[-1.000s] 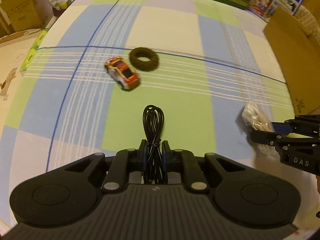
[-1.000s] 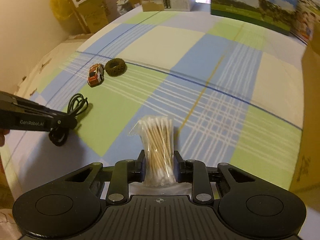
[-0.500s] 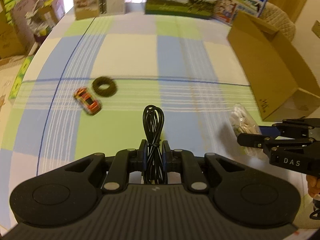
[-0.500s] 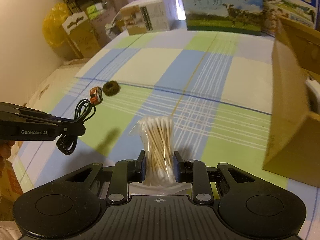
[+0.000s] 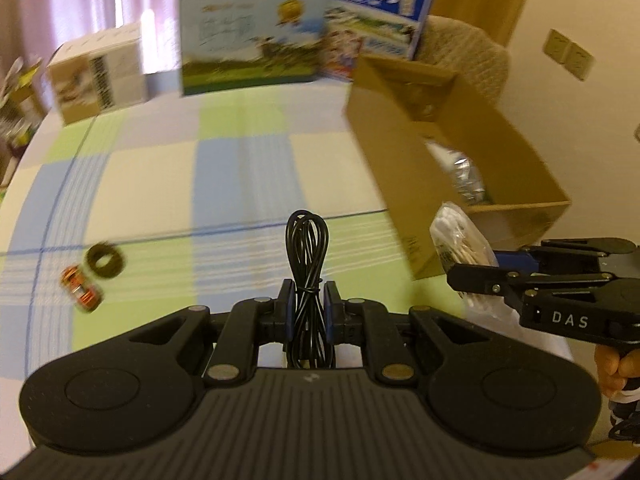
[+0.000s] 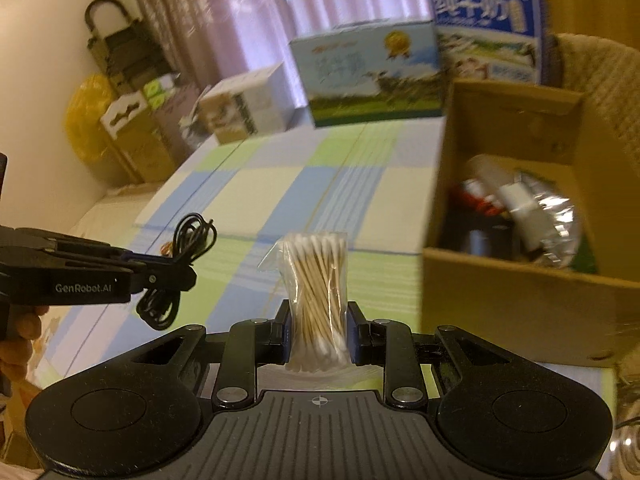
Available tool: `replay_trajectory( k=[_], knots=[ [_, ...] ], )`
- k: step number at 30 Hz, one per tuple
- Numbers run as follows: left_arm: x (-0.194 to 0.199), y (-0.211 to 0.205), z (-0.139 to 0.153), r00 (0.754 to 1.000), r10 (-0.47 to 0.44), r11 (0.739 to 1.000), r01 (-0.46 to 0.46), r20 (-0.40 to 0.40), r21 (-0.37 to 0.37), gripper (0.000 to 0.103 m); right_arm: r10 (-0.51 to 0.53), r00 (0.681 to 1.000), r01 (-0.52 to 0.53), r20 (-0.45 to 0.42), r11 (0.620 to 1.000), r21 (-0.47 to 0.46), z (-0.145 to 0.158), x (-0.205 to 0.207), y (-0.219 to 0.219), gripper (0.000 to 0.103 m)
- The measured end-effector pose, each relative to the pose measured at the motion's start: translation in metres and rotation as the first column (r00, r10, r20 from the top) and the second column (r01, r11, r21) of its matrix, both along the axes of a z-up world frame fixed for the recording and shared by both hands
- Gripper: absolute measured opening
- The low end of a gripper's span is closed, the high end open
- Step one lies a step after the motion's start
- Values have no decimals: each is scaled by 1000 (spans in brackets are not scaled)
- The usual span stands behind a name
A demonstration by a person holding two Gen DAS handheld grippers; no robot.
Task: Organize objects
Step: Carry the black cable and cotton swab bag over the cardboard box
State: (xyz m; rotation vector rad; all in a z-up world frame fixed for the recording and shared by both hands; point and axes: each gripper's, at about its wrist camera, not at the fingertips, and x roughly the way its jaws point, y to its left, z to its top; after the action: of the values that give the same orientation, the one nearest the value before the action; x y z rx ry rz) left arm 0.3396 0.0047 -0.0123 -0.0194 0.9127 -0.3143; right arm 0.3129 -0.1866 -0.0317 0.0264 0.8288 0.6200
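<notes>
Your left claw [image 5: 306,312] clamps the coiled black cable [image 5: 307,240], your right claw [image 6: 318,336] the bagged cotton swabs [image 6: 318,272]; neither's in the open brown cardboard box [image 6: 516,304] yet, and the orange toy car [image 5: 80,290] plus dark fuzzy ring [image 5: 105,260] sit well left of it.

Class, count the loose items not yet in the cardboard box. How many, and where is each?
4. The cable is clamped in the left gripper, the cotton swabs in the right gripper; the toy car and brown ring lie on the tablecloth.
</notes>
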Motion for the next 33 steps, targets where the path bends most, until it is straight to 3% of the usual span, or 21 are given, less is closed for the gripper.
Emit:
replay_trajectory(
  k=[14,33],
  knots=[
    [16,-100,20,988,-138,990,139,71,-17,11,-129,989,128,71,991,28,33,14,-83,23],
    [90,-185,26,979,-168,986,165,118,31,11,-187,976,184,113,982,32,40,87,-136,23]
  ],
)
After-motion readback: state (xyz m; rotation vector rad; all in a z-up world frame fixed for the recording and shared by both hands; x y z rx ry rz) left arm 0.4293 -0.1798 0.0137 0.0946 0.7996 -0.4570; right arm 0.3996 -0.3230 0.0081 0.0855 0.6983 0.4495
